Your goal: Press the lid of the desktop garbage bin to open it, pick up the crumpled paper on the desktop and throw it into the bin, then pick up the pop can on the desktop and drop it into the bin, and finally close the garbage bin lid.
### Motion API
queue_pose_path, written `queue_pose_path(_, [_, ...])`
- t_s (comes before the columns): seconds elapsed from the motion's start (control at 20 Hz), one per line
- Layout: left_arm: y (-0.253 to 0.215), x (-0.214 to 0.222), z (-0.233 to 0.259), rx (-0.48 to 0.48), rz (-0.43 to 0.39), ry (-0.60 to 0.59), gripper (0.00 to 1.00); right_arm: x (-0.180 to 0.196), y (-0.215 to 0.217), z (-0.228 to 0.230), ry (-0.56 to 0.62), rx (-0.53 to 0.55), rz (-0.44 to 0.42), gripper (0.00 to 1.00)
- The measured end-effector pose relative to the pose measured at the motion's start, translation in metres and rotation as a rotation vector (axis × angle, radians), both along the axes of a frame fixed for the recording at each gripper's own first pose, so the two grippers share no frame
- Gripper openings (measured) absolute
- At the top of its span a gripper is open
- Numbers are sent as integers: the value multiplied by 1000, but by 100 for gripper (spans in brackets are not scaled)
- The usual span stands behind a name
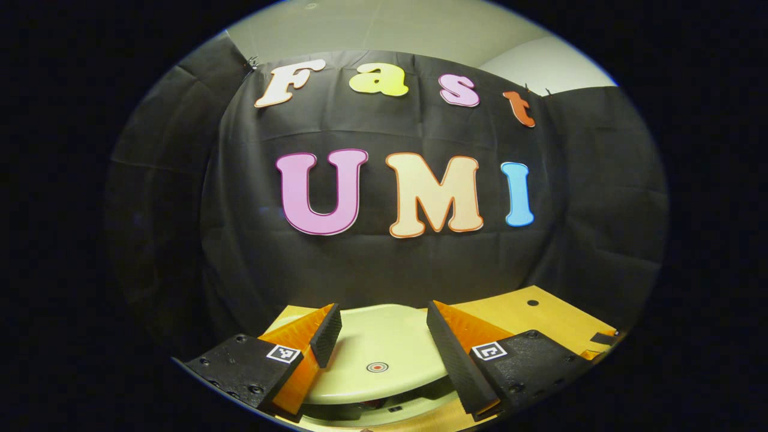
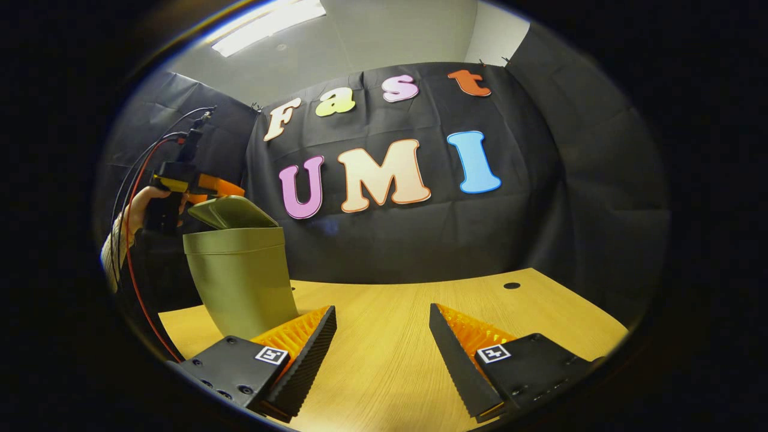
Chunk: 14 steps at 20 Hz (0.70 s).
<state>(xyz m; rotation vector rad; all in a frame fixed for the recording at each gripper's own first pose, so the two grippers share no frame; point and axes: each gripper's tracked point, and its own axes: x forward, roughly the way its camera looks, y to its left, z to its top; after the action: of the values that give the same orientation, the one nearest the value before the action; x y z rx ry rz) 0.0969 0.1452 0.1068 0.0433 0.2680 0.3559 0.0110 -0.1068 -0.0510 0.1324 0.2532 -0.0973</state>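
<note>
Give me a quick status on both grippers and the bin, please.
Left gripper open, just above the bin lid. Right gripper open, empty, over the table. Bin lid partly raised. Nothing in the way.

Each gripper (image 2: 383, 336) has black screw-dotted finger mounts with square black-and-white markers. Red and black cables (image 2: 129, 198) trail from the left gripper (image 2: 180, 186), held above a knitted sleeve (image 2: 114, 252).
</note>
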Motion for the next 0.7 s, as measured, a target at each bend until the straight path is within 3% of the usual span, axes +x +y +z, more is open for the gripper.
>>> queue_pose_path(0.45, [-12,-20,-34,11,-23,50,88,1,7,-2,5,-2,18,98])
queue_pose_path(0.6, [-13,-22,-33,5,-11,23,91,1,9,-4,14,0,22,98])
queue_pose_path(0.7, [-14,-22,-31,24,-12,0,88,1,11,-6,22,-1,27,98])
